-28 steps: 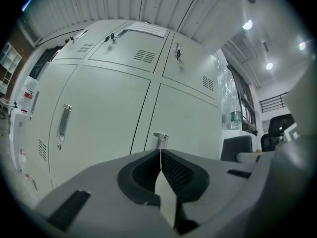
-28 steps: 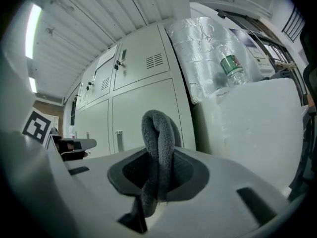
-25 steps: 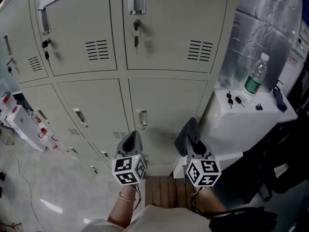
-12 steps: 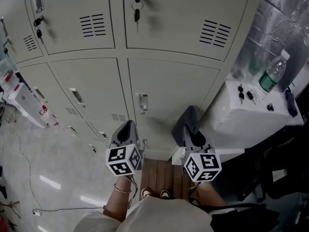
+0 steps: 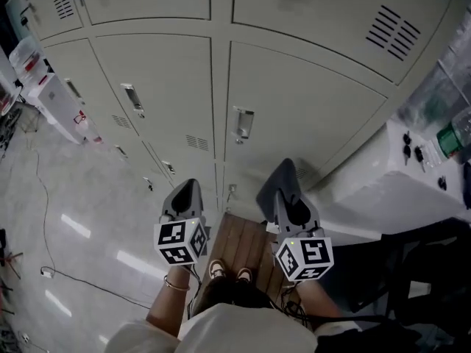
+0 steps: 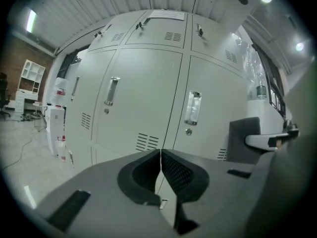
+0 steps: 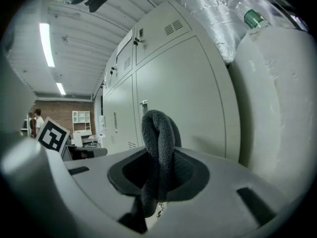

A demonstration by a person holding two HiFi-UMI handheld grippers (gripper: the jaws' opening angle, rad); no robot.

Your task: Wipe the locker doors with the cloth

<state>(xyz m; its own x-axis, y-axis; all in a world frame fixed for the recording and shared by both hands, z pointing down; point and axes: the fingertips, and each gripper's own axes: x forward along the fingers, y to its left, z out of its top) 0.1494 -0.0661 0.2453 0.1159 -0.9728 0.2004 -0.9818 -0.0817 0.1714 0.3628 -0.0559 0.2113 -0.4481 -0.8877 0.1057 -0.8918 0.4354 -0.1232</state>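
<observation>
A bank of pale grey locker doors [image 5: 294,116] with latches and vent slots fills the head view; the same doors [image 6: 148,98] stand ahead in the left gripper view. My right gripper [image 7: 157,155] is shut on a dark grey cloth [image 7: 158,133], which bulges up between its jaws and shows as a dark fold [image 5: 278,182] near the lower right door. My left gripper [image 6: 160,168] is shut with nothing in it, held beside the right one [image 5: 283,197], short of the doors. In the head view the left gripper [image 5: 185,197] points at the lockers' bottom row.
A white box-like unit [image 5: 397,175] stands right of the lockers with keys and a green-labelled bottle [image 5: 452,134] on top. A wooden step [image 5: 246,245] lies under the person's feet. White and red containers [image 5: 51,94] sit at the far left on a glossy floor with a cable [image 5: 88,282].
The head view has tilted further down: the upper lockers have slid out of the top, and the floor and feet show. Both grippers keep their pose, side by side before the doors.
</observation>
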